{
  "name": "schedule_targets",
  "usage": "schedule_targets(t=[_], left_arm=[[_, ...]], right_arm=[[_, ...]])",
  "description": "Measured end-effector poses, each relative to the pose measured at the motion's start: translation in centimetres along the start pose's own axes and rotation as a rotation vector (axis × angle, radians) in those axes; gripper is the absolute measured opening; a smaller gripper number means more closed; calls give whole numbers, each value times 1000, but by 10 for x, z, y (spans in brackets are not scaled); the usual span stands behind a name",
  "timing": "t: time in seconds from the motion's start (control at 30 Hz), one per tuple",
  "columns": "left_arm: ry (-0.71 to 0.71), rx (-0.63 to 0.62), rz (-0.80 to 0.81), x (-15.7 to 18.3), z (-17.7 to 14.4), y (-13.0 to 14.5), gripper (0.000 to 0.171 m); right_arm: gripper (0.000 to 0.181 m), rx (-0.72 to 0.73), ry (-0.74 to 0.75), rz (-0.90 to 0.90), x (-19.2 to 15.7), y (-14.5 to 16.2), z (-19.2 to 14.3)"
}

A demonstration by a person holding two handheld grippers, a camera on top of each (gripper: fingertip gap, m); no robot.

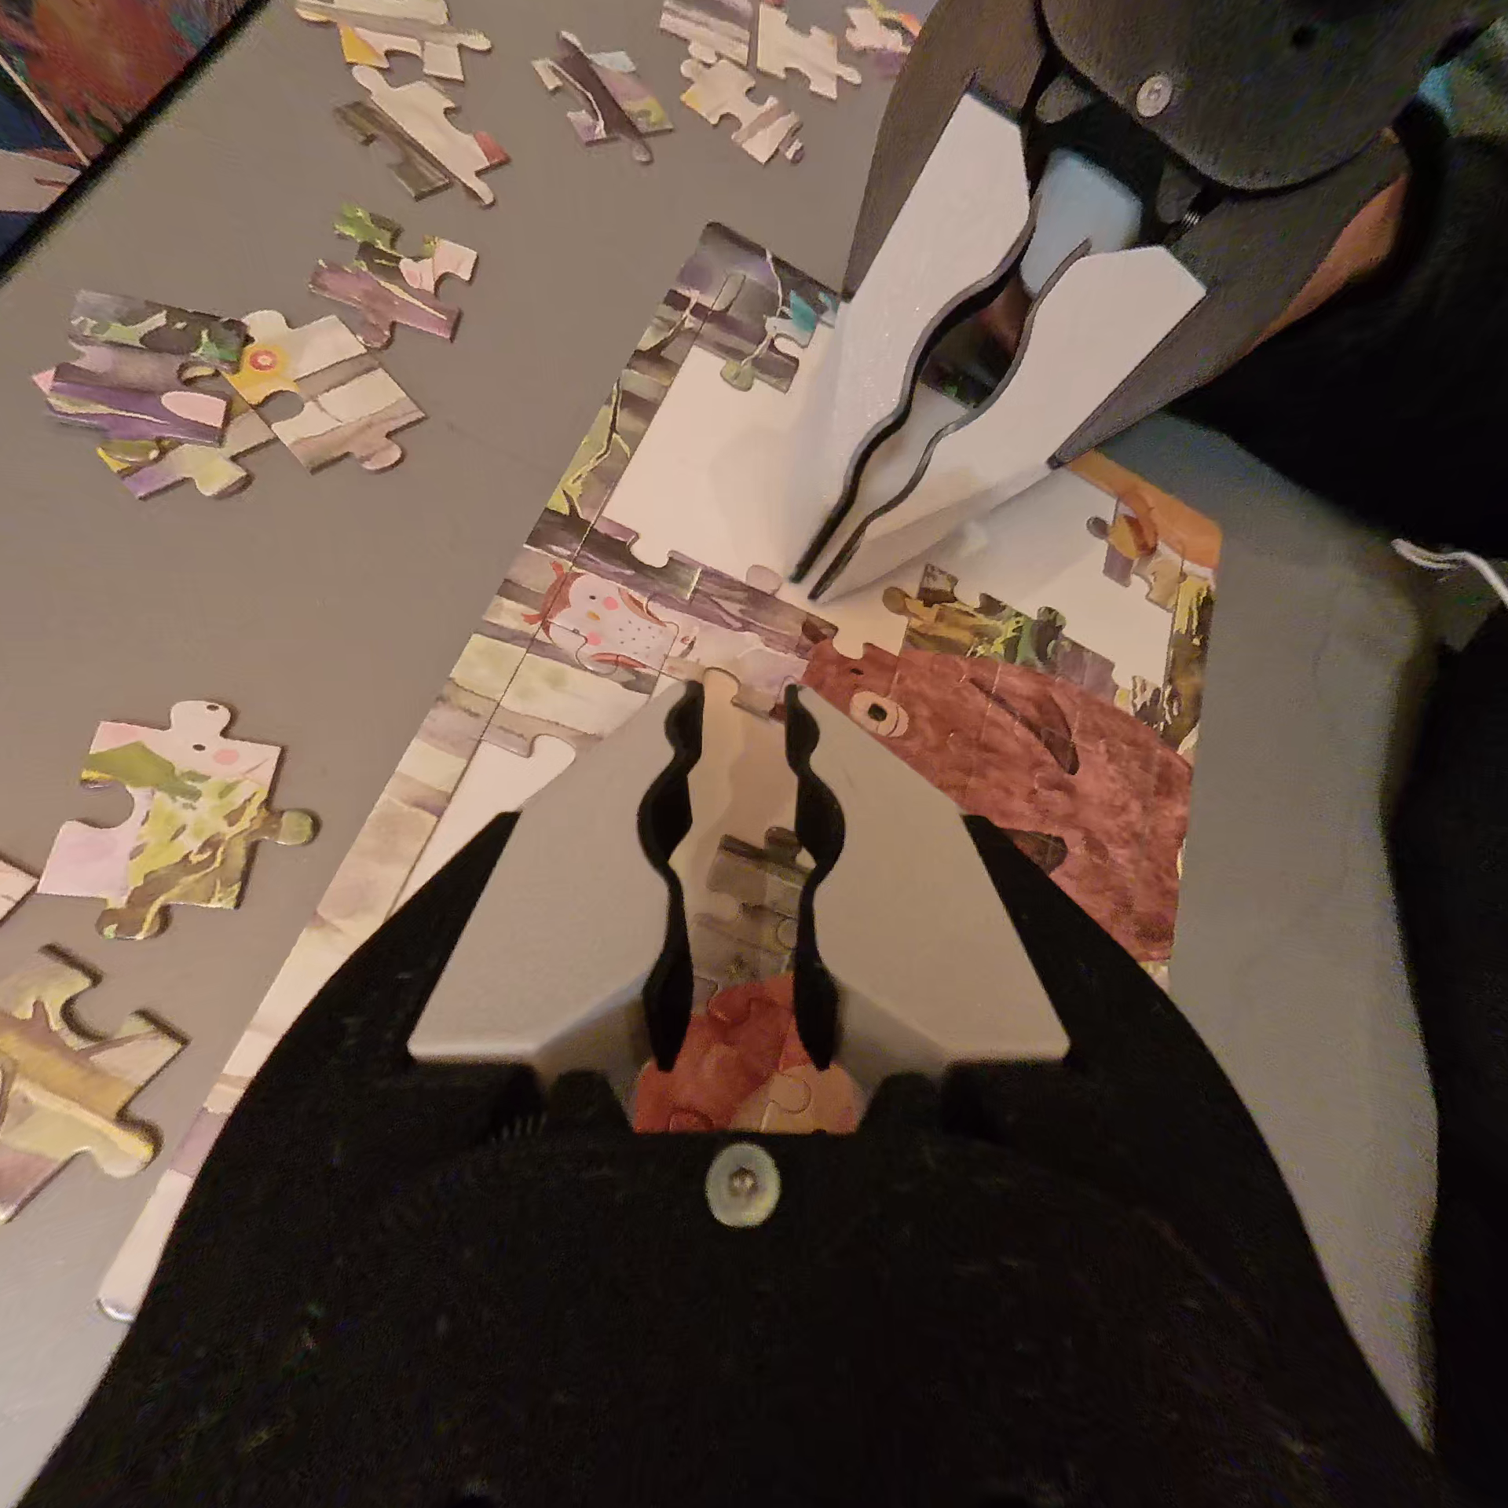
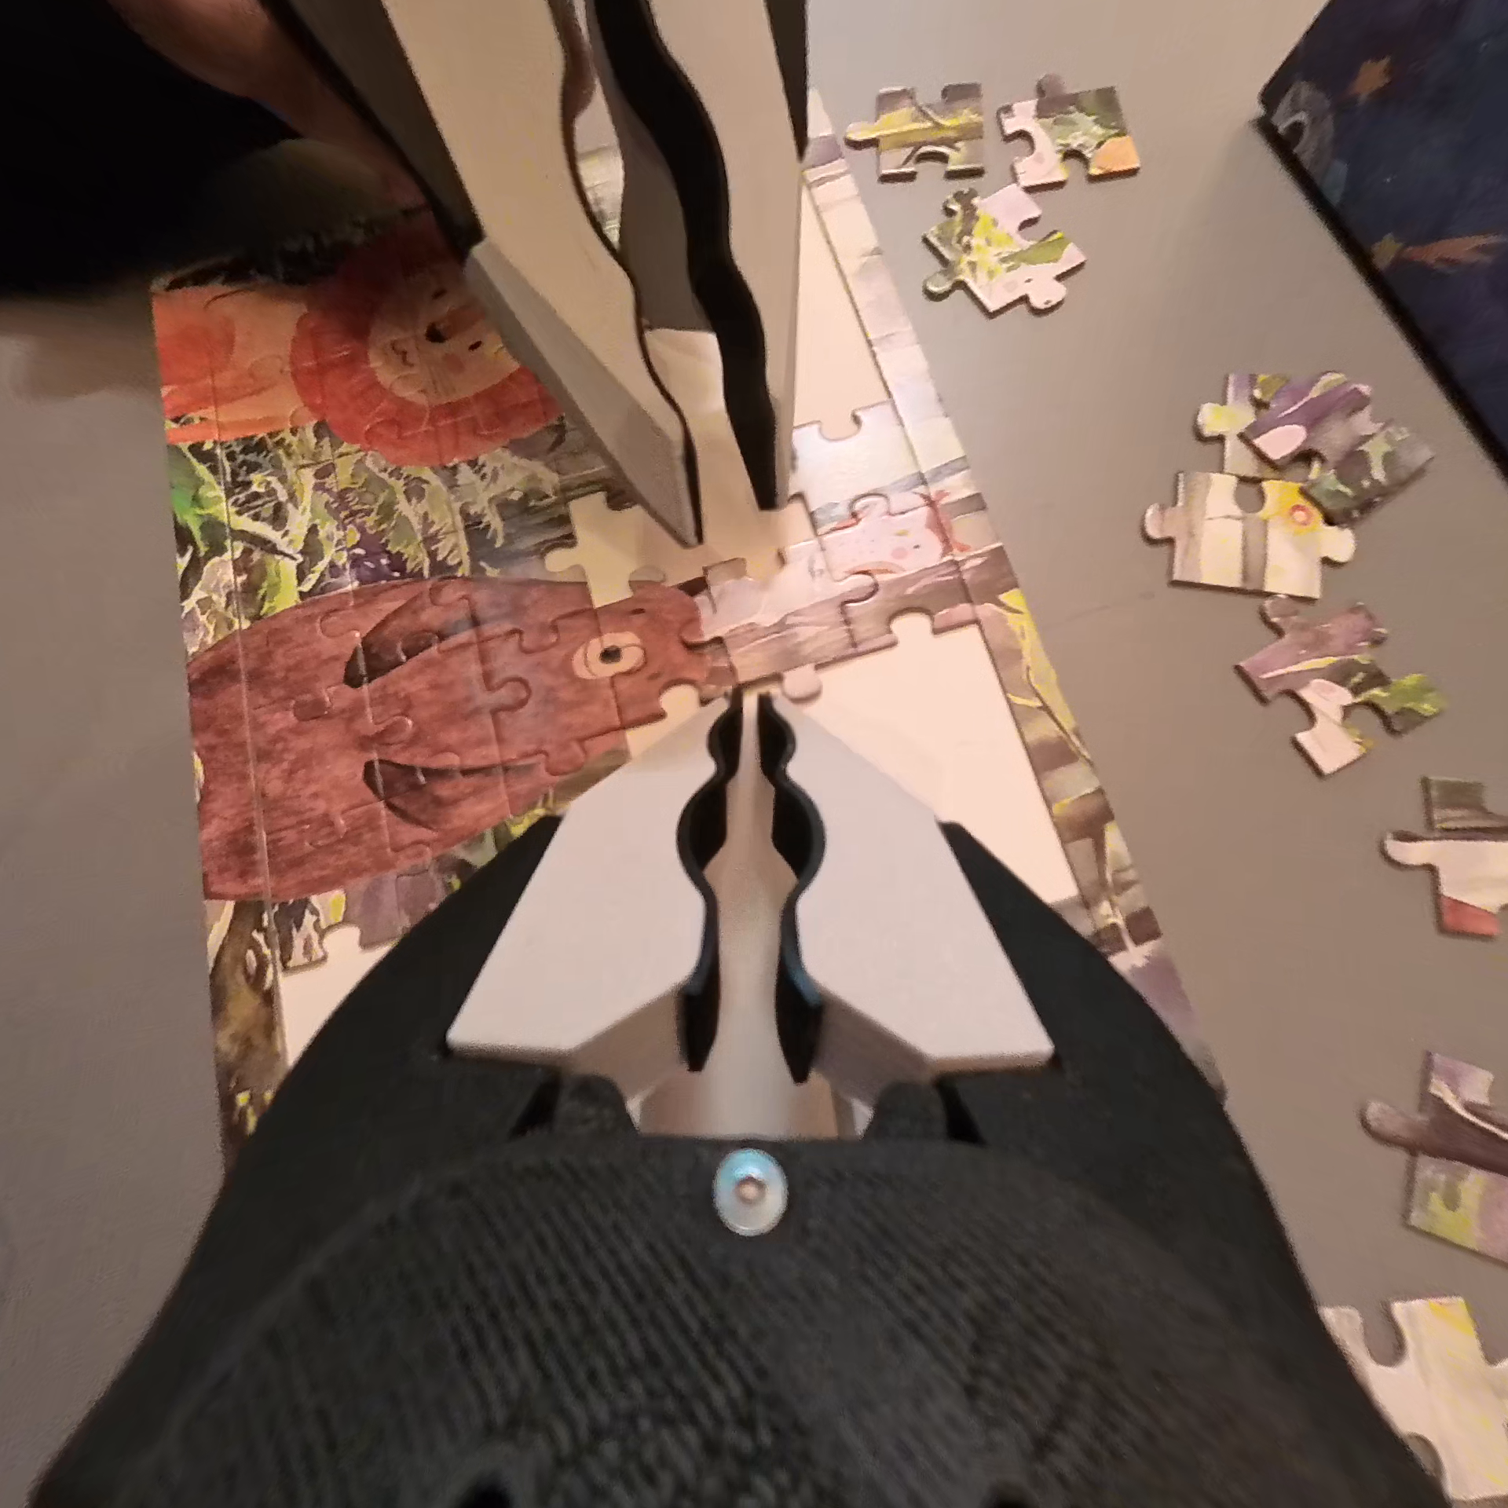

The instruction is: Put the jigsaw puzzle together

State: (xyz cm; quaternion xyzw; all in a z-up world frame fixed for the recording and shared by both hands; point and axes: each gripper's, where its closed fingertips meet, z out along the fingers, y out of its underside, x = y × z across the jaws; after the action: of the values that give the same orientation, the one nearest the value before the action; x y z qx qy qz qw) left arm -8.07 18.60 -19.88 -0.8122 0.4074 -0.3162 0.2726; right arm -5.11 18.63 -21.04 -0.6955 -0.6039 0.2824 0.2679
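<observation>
Both tools were down on the half-built jigsaw puzzle (image 1: 1020, 734), w/ the brown bear (image 2: 457, 702) as landmark. Left tool (image 1: 738, 694) had tips slightly apart, holding nothing, pressing just off the bear's snout. Right tool (image 2: 751, 706) was nearly together, empty, tips at the same seam from the opposite side. Looked like the seating step: a pale piece (image 2: 767, 604) by the snout being pushed flush. Next call, prob: lift off, fetch a loose piece (image 1: 179, 816) from the tabletop (image 1: 343, 571) beyond the border.
</observation>
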Motion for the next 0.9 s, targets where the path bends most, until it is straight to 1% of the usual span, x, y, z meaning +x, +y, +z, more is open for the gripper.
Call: schedule_targets(t=[0.13,0.27,0.43,0.57,0.63,0.7,0.77,0.83,0.9], left_arm=[[0,-27,10,2,4,4,16],[-7,-43,16,3,8,7,16],[-46,-58,35,1,11,9,10],[-39,-56,19,1,11,9,9],[-36,-54,7,1,11,9,9],[-52,-51,6,-2,11,8,4],[-53,-54,-1,-2,11,9,4],[-55,-55,-4,-2,11,9,4],[-60,-56,1,-2,11,9,4]], right_arm=[[1,-11,-34,-8,-8,0,2],[4,-11,-38,6,-8,0,2],[4,-9,-38,4,-8,0,3],[1,-4,-64,13,-12,0,4],[5,0,-92,29,-15,0,3],[4,7,-125,47,-18,0,3],[4,11,-139,55,-19,0,3],[4,5,-139,46,-19,0,3],[6,0,-110,25,-17,-1,3]])
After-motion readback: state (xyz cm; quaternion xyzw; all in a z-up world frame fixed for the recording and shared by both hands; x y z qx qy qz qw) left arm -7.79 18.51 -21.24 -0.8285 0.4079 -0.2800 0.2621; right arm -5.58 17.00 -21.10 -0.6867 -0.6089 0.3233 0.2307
